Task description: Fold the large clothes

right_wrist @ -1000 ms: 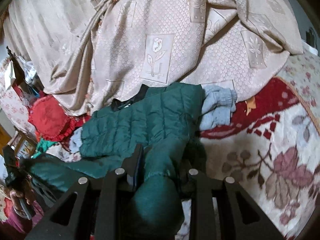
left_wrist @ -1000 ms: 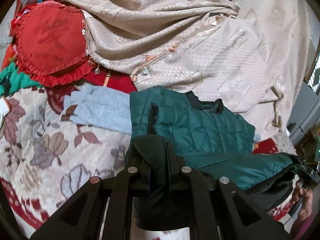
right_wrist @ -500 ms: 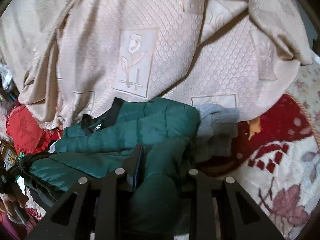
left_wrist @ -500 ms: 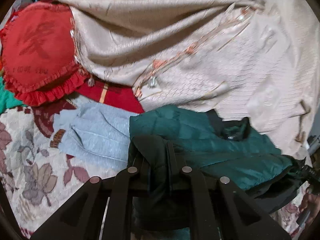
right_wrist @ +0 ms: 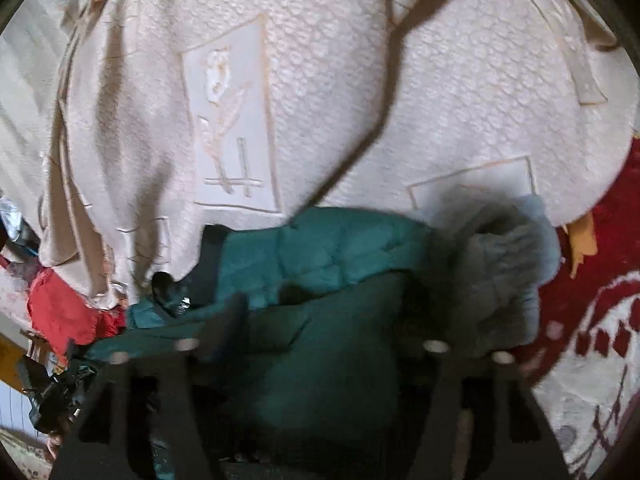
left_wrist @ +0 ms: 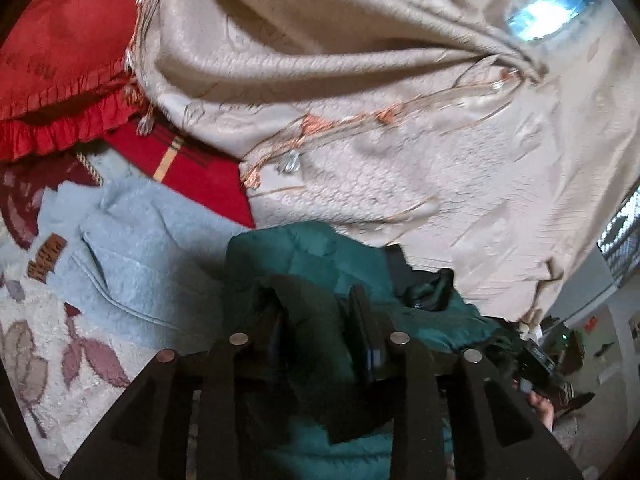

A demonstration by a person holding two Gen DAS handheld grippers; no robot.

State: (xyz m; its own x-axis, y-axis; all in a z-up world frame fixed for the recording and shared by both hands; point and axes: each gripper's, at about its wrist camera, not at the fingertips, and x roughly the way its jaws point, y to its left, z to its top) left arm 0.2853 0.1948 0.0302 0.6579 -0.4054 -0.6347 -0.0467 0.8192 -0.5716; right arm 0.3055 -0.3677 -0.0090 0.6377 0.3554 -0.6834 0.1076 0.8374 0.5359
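**Green jacket on the bed, both grippers loosening**

Nearest us, the left gripper (left_wrist: 316, 320) has just been opening; a dark fold of the green jacket (left_wrist: 320, 252) sits between its slightly parted fingers, and we cannot tell whether they press it. The right gripper (right_wrist: 320, 320) has just sprung wide, jacket (right_wrist: 332, 252) loose between its fingers. No containers seen. Beside the jacket lies a blue sweater (left_wrist: 132, 256) on a floral blanket (left_wrist: 36, 344). Beyond: a beige bedspread (left_wrist: 400, 120), a red cushion (left_wrist: 64, 60).

Both the left claw (left_wrist: 316, 320) and right claw (right_wrist: 332, 328) have just been opening.
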